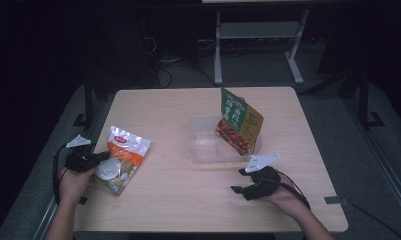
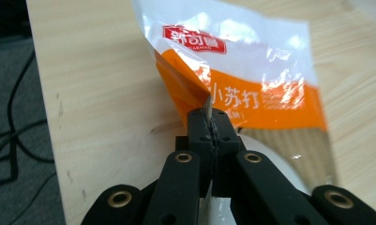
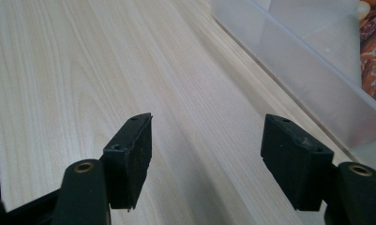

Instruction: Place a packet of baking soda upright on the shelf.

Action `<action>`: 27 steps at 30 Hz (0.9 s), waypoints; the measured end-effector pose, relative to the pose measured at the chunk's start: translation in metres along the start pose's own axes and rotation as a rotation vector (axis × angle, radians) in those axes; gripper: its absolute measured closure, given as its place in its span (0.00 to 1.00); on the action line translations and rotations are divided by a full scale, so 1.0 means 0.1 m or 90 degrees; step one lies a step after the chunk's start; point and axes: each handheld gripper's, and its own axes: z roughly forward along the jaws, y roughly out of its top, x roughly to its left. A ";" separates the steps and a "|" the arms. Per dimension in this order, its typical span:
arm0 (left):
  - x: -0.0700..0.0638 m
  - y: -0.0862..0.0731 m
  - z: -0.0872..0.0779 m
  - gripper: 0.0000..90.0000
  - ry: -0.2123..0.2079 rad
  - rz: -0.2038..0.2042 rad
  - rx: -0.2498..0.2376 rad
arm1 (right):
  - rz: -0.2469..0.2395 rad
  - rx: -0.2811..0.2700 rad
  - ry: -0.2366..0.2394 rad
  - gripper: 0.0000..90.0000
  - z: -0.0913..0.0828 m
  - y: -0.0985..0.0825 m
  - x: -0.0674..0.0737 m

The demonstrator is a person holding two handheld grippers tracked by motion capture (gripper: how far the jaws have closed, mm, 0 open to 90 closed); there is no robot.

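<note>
Left tool (image 2: pixel 209 123) has its two black jaws pinched flat together on the side edge of the orange-and-white cracker bag (image 1: pixel 122 159), and the left gripper view shows the film creased and drawn up where the pads bite, so the grip is on the thin seam rather than on the bulky contents. That choice looks sensible: the seam is the one part slim enough to clamp firmly, while the round crackers show through the clear lower part of the bag and would slip or crush. Seen from above, the bag lies on the bench (image 1: pixel 178 205) well to the left of the clear plastic bin (image 1: pixel 202 148), near the bench's left edge, with the left tool (image 1: pixel 104 156) coming at it from that edge. A green-and-orange snack bag (image 1: pixel 239 126) already stands tilted in the bin, leaning on its right wall, which suggests the cracker bag is meant to join it. Right tool (image 1: pixel 239 181) rests in front of the bin, just off its near right corner, jaws standing well apart with nothing between them; its own view (image 3: pixel 206 154) shows bare wood between the pads and the bin's wall off to the right. It seems parked there to stay clear of the bin's opening, or ready to steady the bin.
</note>
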 end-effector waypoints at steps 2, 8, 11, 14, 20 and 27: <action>-0.05 0.02 -0.05 1.00 -0.006 0.007 -0.019 | 0.000 -0.001 0.000 0.37 0.00 0.00 0.00; -0.26 0.12 -0.20 1.00 -0.032 0.023 -0.079 | 0.000 -0.001 0.001 0.37 0.00 0.00 0.00; -0.38 0.18 -0.28 1.00 -0.042 0.037 -0.112 | 0.003 -0.004 0.008 0.38 0.00 0.00 -0.01; -0.50 0.25 -0.33 1.00 -0.052 0.048 -0.140 | 0.010 -0.011 0.013 0.39 0.01 0.01 0.00; -0.75 0.39 -0.36 1.00 -0.095 0.070 -0.183 | 0.011 -0.031 0.027 0.39 0.03 0.05 0.02; -1.06 0.55 -0.30 1.00 -0.145 0.095 -0.196 | 0.022 -0.076 0.059 0.40 0.10 0.22 0.03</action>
